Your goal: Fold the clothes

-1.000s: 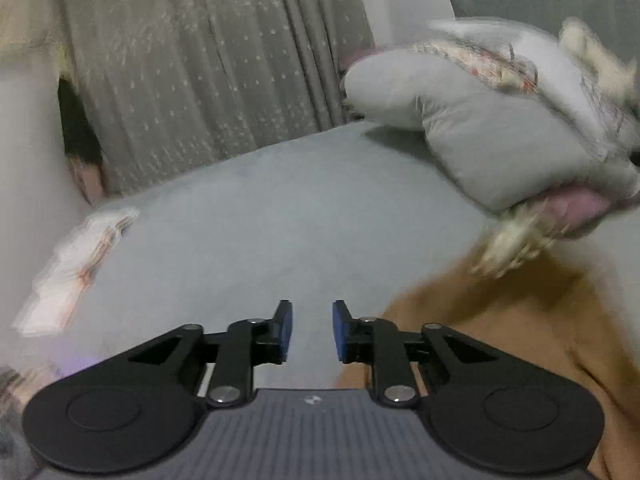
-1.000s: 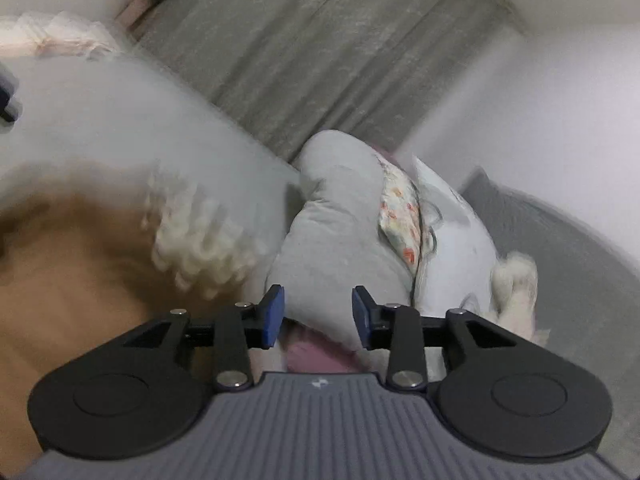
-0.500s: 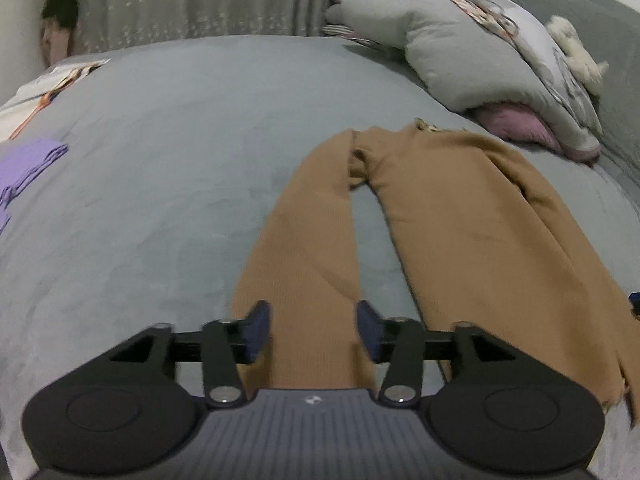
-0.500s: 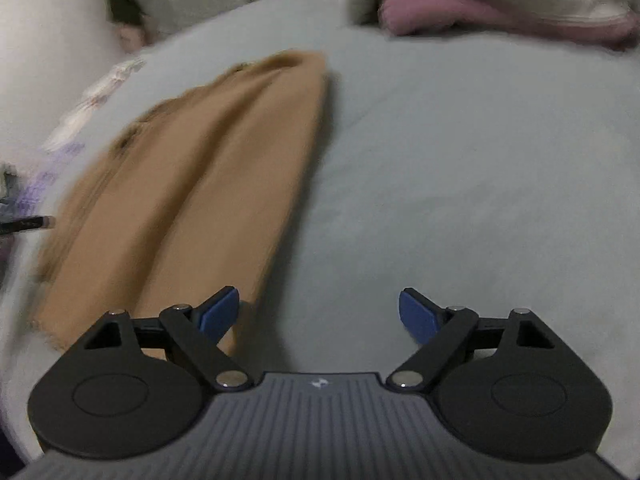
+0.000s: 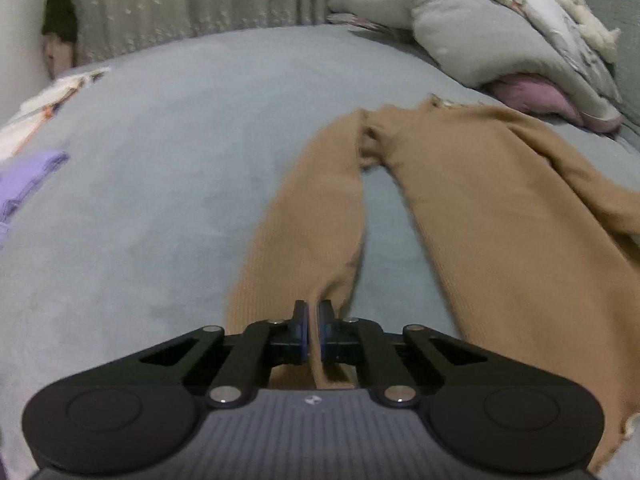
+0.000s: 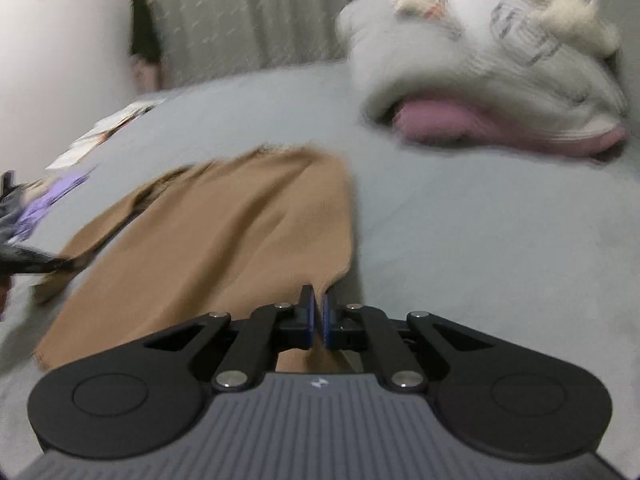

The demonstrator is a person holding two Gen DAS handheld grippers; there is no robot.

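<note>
You've got the tan sweater (image 5: 480, 208) lying face-flat and spread out on the grey bedspread (image 5: 160, 200), neck end toward the pillows (image 5: 460, 20), hem end toward you. Left gripper (image 5: 314, 330): jaws pinched nearly together, a ridge of the left sleeve (image 5: 312, 220) caught between them near the cuff. Right gripper (image 6: 319, 322): same, jaws almost closed, nipping the sweater's lower right edge or right cuff; the right wrist view is smeared, so I can't tell which.

Progress: no fold is visible on the sweater. Body flat, left sleeve stretched straight down beside the body with a gap of bedspread between, right sleeve draped along the body's right side. So the whole fold of this garment looks left to do: sleeves in, then body doubled. It fits either smoothing the piece flat or beginning to bring the sides in; the frames don't settle which.

A purple garment (image 5: 28, 184) sits at the bed's left edge, bunched; whether it's folded is unclear. White papers or cloth (image 5: 48, 100) lie beyond it.
</note>
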